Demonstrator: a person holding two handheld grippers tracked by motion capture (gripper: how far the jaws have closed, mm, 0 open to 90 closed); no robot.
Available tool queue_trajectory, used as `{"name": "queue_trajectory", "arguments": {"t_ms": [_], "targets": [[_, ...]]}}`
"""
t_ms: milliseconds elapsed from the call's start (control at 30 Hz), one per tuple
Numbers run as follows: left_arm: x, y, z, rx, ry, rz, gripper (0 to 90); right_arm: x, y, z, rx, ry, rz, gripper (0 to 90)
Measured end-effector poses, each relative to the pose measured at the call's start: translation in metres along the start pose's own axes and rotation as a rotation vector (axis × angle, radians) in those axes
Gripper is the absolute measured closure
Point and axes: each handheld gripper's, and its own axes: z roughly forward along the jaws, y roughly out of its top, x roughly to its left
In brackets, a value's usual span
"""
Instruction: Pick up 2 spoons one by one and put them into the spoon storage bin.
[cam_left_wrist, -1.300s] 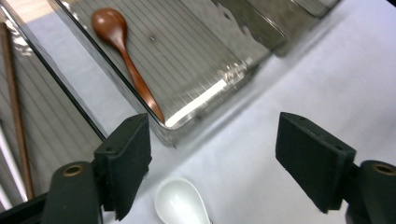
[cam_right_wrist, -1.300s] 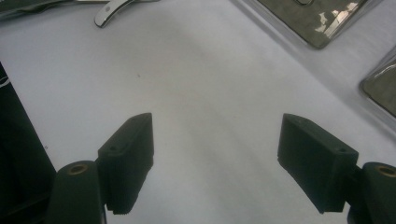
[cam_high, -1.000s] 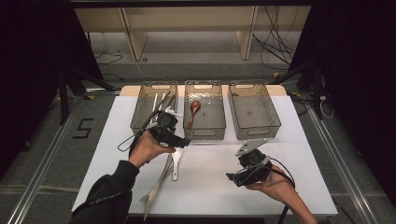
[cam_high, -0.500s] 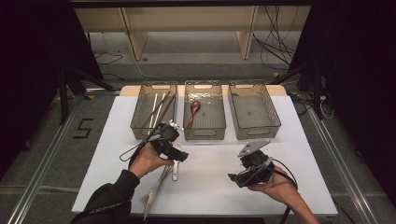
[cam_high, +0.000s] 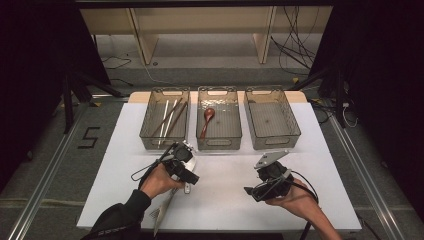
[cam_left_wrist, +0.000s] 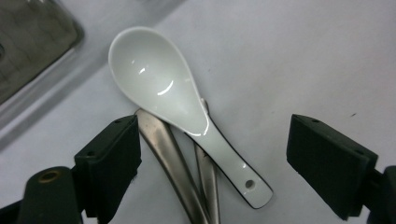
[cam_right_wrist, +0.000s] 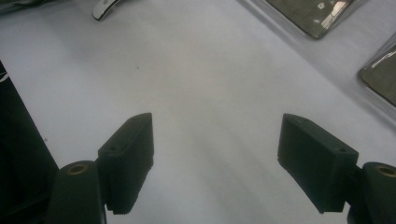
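A white ceramic spoon (cam_left_wrist: 163, 88) lies on the white table across the handles of metal utensils (cam_left_wrist: 180, 168). My left gripper (cam_left_wrist: 217, 140) hangs low over it, pointing down. Its jaws have just been opening and now stand wide, one on each side of the spoon's handle without touching it. In the high view the left gripper (cam_high: 184, 159) is just in front of the left basket (cam_high: 149, 131). My right gripper (cam_high: 256, 191) rests at the front right, open; its own view shows the right gripper (cam_right_wrist: 215, 140) over bare tabletop.
Three clear baskets stand in a row at the back. The left one holds chopsticks (cam_high: 170, 117), the middle basket (cam_high: 235, 137) a brown spoon (cam_high: 207, 120), and the right basket (cam_high: 295, 127) nothing. Metal utensils (cam_high: 165, 210) reach toward the front edge.
My left hand has come down and toward the front, from the left basket's front wall to just over the white spoon. The right hand has stayed in place.
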Motion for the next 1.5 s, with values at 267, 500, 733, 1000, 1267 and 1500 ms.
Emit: {"name": "queue_trajectory", "arguments": {"t_ms": [267,500,733,1000,1267,1500], "targets": [[0.003,-0.005,0.012,0.055,0.011,0.002,16.6,0.000,0.000,0.001,0.004,0.001,0.003,27.8],[0.002,-0.007,0.020,0.097,0.011,0.007,17.7,0.001,0.000,0.001,0.009,0.005,0.006,28.0],[0.006,-0.008,0.017,0.110,0.006,0.013,27.1,0.000,0.000,0.001,0.005,0.004,0.001,28.3],[0.016,-0.010,0.013,0.122,-0.048,-0.002,40.8,0.000,0.000,0.001,0.006,0.005,0.002,28.3],[0.023,-0.010,0.010,0.129,-0.098,-0.031,45.3,0.000,-0.001,0.001,0.004,0.003,0.001,28.4],[0.028,-0.007,0.001,0.095,-0.128,-0.037,61.2,0.000,-0.001,0.001,0.007,0.004,0.001,28.4]]}}
